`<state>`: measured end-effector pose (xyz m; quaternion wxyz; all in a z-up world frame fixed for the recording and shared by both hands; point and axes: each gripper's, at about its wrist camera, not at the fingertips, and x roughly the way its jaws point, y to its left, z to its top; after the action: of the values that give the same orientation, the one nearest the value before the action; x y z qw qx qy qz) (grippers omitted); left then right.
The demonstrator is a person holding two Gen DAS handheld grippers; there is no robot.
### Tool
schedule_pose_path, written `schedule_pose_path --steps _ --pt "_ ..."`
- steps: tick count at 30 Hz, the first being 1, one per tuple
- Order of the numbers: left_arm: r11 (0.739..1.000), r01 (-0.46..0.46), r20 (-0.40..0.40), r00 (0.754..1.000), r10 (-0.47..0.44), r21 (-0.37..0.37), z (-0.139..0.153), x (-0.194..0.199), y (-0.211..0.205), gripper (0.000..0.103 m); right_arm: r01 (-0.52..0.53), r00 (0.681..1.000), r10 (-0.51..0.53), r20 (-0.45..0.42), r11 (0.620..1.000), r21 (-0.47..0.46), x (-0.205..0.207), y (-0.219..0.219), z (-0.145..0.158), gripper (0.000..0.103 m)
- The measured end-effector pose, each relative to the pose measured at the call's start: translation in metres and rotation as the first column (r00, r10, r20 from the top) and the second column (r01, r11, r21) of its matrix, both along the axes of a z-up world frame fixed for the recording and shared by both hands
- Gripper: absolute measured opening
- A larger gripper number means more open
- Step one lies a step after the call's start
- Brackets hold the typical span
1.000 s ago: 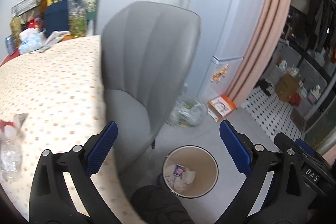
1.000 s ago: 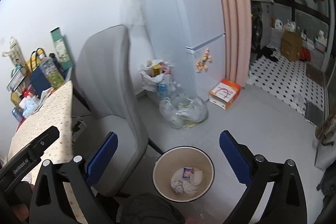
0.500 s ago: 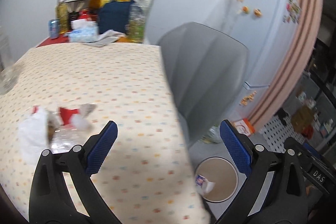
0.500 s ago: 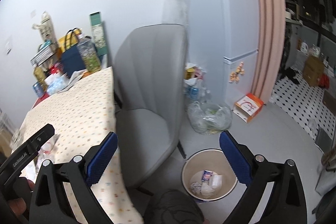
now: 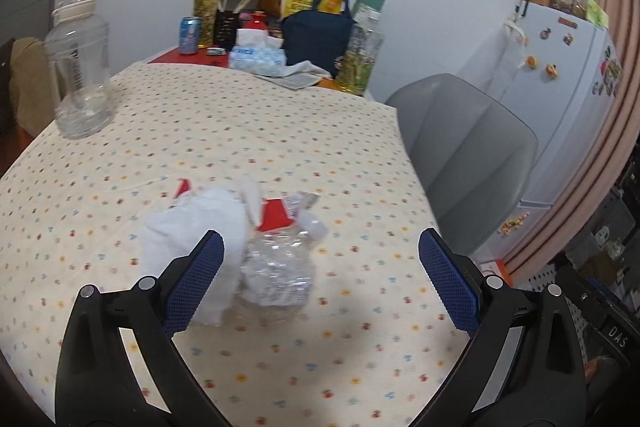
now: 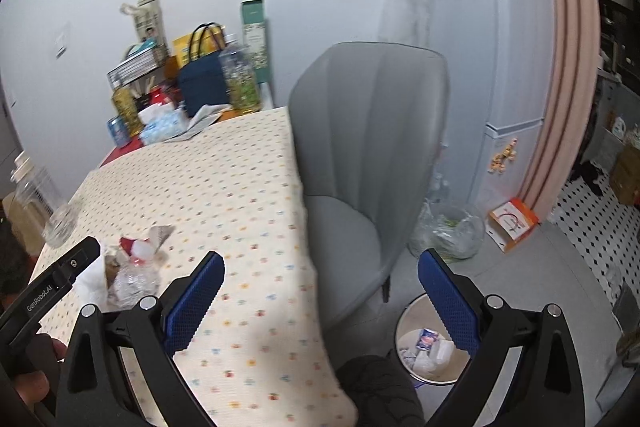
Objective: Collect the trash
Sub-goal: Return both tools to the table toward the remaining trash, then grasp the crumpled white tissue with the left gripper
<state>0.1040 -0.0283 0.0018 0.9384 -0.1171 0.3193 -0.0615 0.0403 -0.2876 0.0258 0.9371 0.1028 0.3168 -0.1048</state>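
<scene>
Only the right wrist view shows the floor beside the chair (image 6: 372, 163), where the bin (image 6: 404, 337) holds wrappers and tissue. On the table (image 5: 248, 131), the trash pile (image 5: 256, 247) of crushed bottle, tissue and wrappers lies just ahead of the left gripper (image 5: 320, 279), nearer its left finger. Both it and the right gripper (image 6: 320, 299) are spread wide, empty.

A table (image 5: 240, 131) with a dotted cloth has a clear plastic jug (image 5: 80, 67) standing near its far left corner. At the far end stand a dark blue bag (image 5: 316, 35), a drink can (image 5: 189, 35) and a tissue pack (image 5: 258, 57). A grey chair (image 6: 368, 155) is just beside the table, and a white fridge (image 6: 508, 27) with magnets stands behind it.
</scene>
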Motion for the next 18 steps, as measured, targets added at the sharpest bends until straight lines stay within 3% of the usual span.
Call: schedule_pose_path --steps 18 --pt "0.986 -0.164 -0.065 0.984 0.163 -0.006 -0.031 -0.007 0.091 0.097 -0.141 0.989 0.141 -0.033 0.99 -0.009 0.021 0.067 -0.008 0.095"
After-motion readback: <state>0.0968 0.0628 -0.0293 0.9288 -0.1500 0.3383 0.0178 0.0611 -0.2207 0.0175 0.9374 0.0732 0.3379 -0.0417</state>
